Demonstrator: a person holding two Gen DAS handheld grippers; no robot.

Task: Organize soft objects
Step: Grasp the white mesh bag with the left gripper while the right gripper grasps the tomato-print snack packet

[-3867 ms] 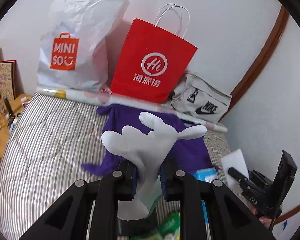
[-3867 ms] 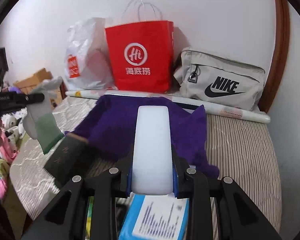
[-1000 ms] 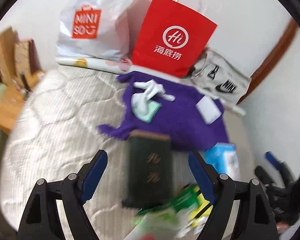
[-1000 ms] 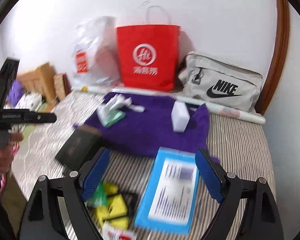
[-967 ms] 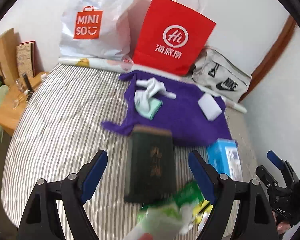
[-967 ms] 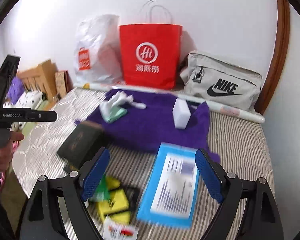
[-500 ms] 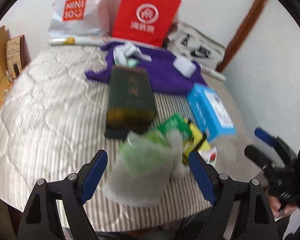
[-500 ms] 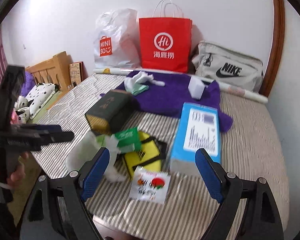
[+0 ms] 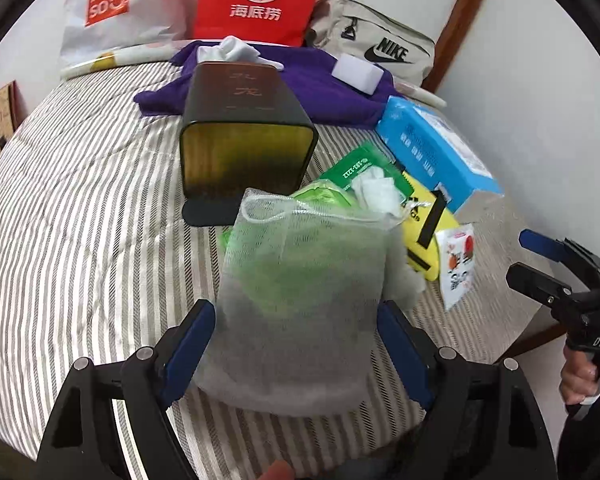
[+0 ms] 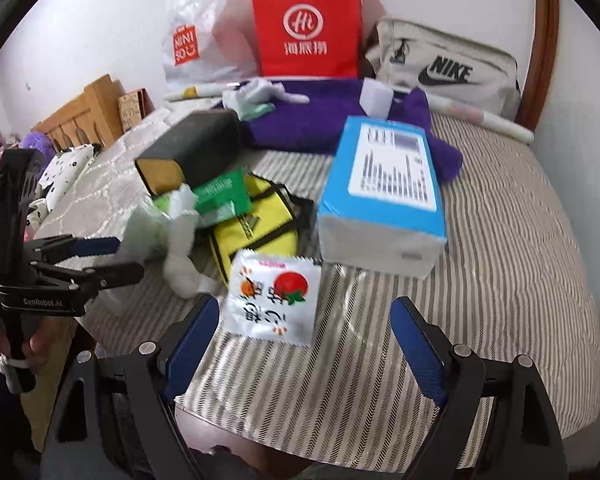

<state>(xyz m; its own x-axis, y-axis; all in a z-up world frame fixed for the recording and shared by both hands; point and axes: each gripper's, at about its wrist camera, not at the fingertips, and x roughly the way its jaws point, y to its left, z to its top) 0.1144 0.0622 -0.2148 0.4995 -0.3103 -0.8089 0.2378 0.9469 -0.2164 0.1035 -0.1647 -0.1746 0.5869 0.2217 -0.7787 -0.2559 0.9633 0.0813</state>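
The left hand-held gripper (image 9: 296, 344) stands with its jaws wide apart on either side of a white mesh pouch (image 9: 300, 304) with something green inside; the pads look just clear of its flanks, clamped on nothing. The mesh is loose, limp and see-through, drawn by a thin cord at the far end, so closing on it could pinch only netting and let the filling slump out, or snag the cord. The right hand-held gripper (image 10: 304, 340), also spread wide and empty, straddles a flat, glossy sachet (image 10: 274, 300) printed with a tomato; thin and slick on the striped quilted bed (image 10: 520, 240), it could slide or crumple instead of lifting. Beyond it lie a yellow fabric pouch (image 10: 256, 224) with black trim and a soft white wad, tangled closely enough that one grasp may drag its neighbours. Farther off, rigid things crowd in: a dark rectangular tin (image 9: 240, 120) and a blue carton (image 10: 384, 192) that a careless sweep could tip. Farthest, on a fuzzy purple cloth (image 9: 324, 84), rest a crumpled white glove (image 9: 228, 50) and a white foam block (image 9: 358, 72)
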